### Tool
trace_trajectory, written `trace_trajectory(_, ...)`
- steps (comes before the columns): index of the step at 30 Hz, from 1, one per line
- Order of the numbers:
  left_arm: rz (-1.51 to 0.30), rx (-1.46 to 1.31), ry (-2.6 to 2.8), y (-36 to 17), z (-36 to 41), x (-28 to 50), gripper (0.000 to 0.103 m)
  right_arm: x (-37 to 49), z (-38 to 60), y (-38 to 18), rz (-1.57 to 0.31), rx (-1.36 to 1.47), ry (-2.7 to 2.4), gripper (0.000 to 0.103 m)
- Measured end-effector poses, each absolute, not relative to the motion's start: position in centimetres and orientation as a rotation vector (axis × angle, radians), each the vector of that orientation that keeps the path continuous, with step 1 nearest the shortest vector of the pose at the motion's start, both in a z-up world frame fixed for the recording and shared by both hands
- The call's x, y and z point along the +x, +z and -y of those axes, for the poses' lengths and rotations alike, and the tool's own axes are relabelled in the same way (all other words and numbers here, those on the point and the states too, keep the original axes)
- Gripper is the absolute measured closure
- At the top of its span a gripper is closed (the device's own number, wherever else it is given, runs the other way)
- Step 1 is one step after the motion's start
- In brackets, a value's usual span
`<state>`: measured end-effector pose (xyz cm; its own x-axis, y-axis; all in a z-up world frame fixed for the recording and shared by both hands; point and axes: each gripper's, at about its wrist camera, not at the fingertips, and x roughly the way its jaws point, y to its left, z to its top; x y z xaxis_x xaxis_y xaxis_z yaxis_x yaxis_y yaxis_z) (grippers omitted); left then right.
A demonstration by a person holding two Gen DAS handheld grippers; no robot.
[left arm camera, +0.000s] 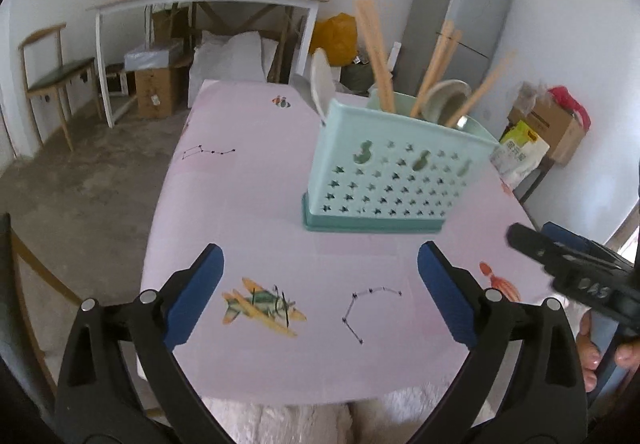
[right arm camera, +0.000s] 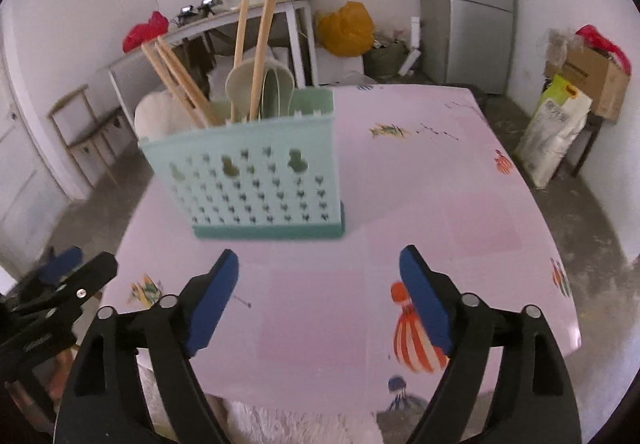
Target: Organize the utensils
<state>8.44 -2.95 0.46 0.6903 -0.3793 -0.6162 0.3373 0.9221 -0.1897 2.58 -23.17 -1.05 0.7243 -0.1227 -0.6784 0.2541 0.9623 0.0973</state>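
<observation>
Behind both grippers' empty, wide-open jaws, the caddy point(left arm camera: 384, 179) (no legible labels) holds chopsticks point(left arm camera: 374, 51) and spoons point(right arm camera: 276, 87).

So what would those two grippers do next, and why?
Probably just draw back and stop. Both the left gripper and the right gripper are open and empty, the chopsticks and spoons already stand in the green holder, and no loose utensil shows on the pink table.
</observation>
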Motion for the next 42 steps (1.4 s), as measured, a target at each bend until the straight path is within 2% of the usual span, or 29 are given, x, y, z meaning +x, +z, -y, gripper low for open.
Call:
trace_trajectory(8,-0.624,0.018,-0.243,2.0,3.4,5.9,0.008,0.9,21.4,0.3,-0.674,0.109,-0.297,0.01)
trace_trajectory(17,-0.533,0.083,-0.159,4.4,2.9,4.7,0.008,0.3,21.4,1.1,-0.63,0.086,-0.358,0.007)
trace_trajectory(24,-0.625,0.123,-0.029,4.1,1.7,5.5,0.009,-0.1,21.8,1.2,-0.617,0.079,-0.394,0.007)
trace_trajectory(42,-0.705,0.054,0.02,3.3,-0.3,6.2,0.009,0.1,21.7,1.2,-0.63,0.076,-0.397,0.007)
